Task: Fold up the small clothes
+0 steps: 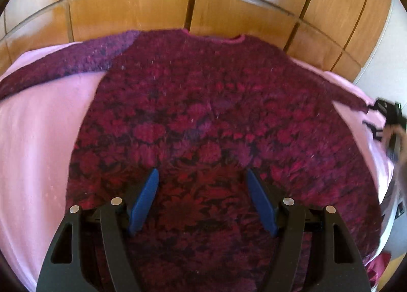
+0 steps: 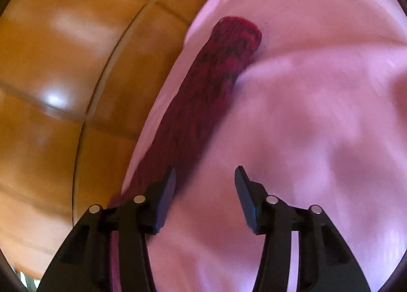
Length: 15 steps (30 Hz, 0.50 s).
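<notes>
The sweater (image 1: pixel 203 119), a small knitted garment in magenta and dark floral pattern, was taken as the landmark. To its left, one sleeve (image 1: pixel 63 63) was laid outward across the pink sheet (image 1: pixel 38 139), apparently so that it could be folded inward over the body. Over the lower middle of the sweater the left gripper (image 1: pixel 202 203) was held released, its blue fingers (image 1: pixel 143 200) spread wide and nothing grasped between them; it was judged to be poised for a pinch at the hem or for pressing the cloth flat. To the right of the sweater's body, the other sleeve (image 2: pixel 216 93) was stretched along the sheet's edge, its cuff farthest from the camera. The right gripper (image 2: pixel 204 200) was likewise held unclenched, its left finger just beside that sleeve and the gap between the fingers lying over bare sheet (image 2: pixel 318 139); contact could not be determined owing to blur. No fold was yet visible. The sweater was spread face-flat on the sheet, which appeared soft and rumpled. Beyond the sweater's neckline, glossy wooden panelling (image 1: pixel 127 7) with bright reflections was seen.
</notes>
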### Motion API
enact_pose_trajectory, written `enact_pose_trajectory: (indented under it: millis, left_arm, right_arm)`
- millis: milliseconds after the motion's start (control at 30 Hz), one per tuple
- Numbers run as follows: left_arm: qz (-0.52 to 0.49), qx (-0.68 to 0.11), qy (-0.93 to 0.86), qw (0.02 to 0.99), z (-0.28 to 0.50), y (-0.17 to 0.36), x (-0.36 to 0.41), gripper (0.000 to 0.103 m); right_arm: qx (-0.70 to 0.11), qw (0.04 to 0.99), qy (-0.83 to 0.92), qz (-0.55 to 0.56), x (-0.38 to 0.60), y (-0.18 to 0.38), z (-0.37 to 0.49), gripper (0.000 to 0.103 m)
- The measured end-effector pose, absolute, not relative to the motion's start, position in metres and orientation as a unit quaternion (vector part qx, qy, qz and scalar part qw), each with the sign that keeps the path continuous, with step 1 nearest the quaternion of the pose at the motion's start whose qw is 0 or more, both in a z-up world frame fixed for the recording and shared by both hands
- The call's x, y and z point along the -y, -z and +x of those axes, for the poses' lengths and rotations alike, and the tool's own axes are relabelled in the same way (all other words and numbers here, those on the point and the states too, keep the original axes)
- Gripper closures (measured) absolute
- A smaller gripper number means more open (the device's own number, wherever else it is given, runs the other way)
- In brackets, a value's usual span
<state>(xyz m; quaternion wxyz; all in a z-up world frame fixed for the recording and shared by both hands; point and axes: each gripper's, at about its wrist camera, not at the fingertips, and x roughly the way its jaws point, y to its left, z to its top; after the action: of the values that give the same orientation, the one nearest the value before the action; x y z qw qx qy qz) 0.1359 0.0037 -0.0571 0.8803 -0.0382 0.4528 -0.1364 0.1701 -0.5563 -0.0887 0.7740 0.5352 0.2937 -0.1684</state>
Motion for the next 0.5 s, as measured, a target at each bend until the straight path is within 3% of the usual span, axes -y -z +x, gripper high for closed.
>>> enact_pose_trajectory:
  millis: [167, 233, 500]
  left_arm:
    - [-0.036, -0.456, 0.141, 0.878, 0.137, 0.061, -0.001, 0.028]
    - [-0.040, -0.457, 0.145, 0.877, 0.138, 0.063, -0.001, 0.027]
    - [-0.045, -0.455, 0.153, 0.876, 0.140, 0.065, -0.002, 0.021]
  right_arm:
    - [-0.293, 0.761, 0.189, 0.548, 0.581, 0.100, 0.212, 0.065]
    - [-0.301, 0.764, 0.205, 0.532, 0.587, 0.097, 0.221, 0.094]
    - [-0.358, 0.803, 0.276, 0.388, 0.593, 0.092, 0.238, 0.096]
